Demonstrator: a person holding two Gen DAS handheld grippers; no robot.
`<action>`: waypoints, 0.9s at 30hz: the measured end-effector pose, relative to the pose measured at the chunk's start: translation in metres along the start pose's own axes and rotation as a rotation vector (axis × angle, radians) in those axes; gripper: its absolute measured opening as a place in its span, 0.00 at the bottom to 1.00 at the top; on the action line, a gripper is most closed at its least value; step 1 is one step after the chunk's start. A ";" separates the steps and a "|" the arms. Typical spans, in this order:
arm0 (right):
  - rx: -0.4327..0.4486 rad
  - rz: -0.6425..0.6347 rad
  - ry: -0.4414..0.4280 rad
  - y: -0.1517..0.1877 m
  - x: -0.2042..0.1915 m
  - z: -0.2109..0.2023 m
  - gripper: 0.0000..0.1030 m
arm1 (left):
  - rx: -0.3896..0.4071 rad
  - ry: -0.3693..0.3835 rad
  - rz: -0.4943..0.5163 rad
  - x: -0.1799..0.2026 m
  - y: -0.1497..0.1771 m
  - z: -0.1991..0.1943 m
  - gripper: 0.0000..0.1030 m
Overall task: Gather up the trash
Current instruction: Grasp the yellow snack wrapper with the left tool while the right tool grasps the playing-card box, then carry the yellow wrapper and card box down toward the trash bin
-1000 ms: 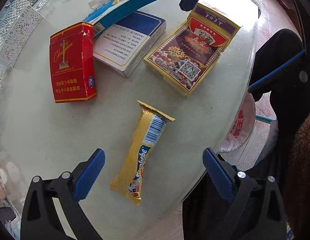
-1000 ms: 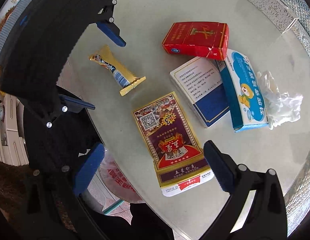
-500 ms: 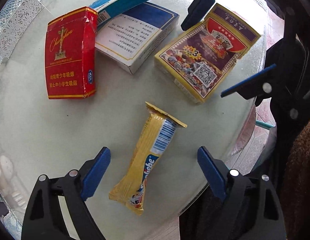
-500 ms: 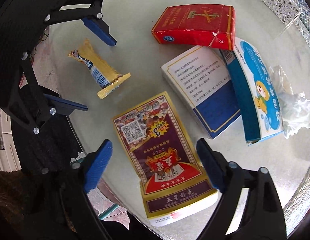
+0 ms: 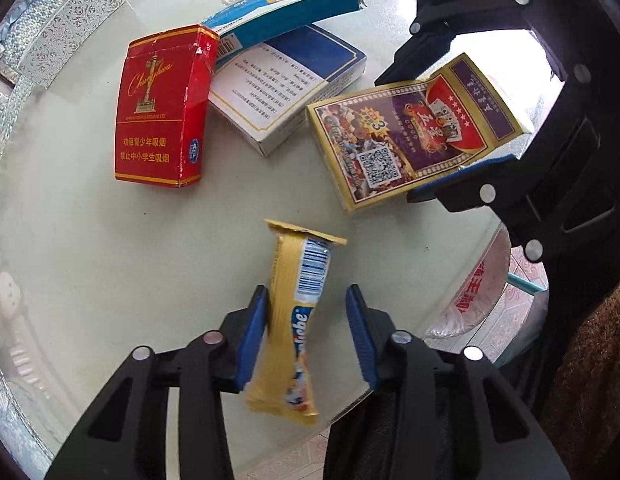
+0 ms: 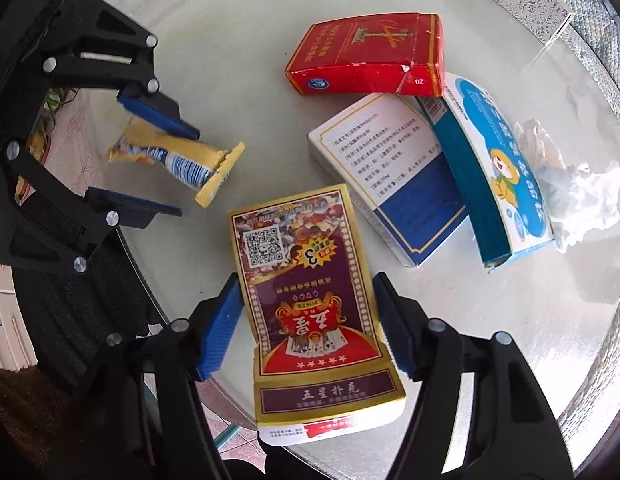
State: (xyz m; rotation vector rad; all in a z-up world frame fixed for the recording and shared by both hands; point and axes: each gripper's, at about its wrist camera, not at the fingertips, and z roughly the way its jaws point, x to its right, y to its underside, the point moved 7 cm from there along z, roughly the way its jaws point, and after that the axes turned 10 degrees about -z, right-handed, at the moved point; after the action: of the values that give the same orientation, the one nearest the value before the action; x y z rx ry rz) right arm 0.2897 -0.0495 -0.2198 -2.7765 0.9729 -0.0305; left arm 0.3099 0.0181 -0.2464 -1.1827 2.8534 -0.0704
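A yellow snack wrapper (image 5: 306, 280) (image 6: 178, 156) lies near the front edge of the round glass table (image 5: 90, 260). My left gripper (image 5: 308, 332) (image 6: 182, 174) points straight down over it with the wrapper between its closing jaws. One blue pad touches the wrapper and the other stands a little off it. My right gripper (image 6: 308, 320) (image 5: 395, 140) straddles the purple and gold playing card box (image 6: 306, 280) (image 5: 405, 136). Its jaws are closing, and both pads lie against the box's long sides.
A red cigarette pack (image 5: 162, 108), a white and blue medicine box (image 5: 286, 92), a blue and white carton (image 6: 493, 168) and a crumpled tissue (image 6: 577, 192) lie together farther back. A bag-lined bin (image 5: 473, 292) stands below the table edge beside both grippers.
Both pairs of jaws have narrowed from wide open. The left now brackets the wrapper closely. The right has come down over the card box and closed onto its sides.
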 end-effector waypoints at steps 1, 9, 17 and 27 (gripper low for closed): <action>0.003 0.010 -0.001 0.002 0.001 -0.001 0.62 | 0.006 -0.010 -0.023 0.002 0.000 -0.001 0.29; 0.041 0.114 0.008 0.019 0.010 -0.019 0.60 | 0.081 -0.117 -0.241 -0.011 -0.001 -0.011 0.19; 0.110 0.207 0.037 0.035 0.019 -0.049 0.60 | 0.066 -0.132 -0.485 -0.034 -0.005 -0.019 0.19; 0.255 0.258 0.102 0.050 0.032 -0.116 0.60 | 0.165 -0.096 -0.558 -0.018 -0.005 -0.076 0.18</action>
State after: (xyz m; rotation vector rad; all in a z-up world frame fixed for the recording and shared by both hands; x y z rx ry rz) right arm 0.2738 -0.1284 -0.1169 -2.4217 1.2490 -0.2417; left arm 0.3216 0.0287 -0.1701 -1.8373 2.2997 -0.2543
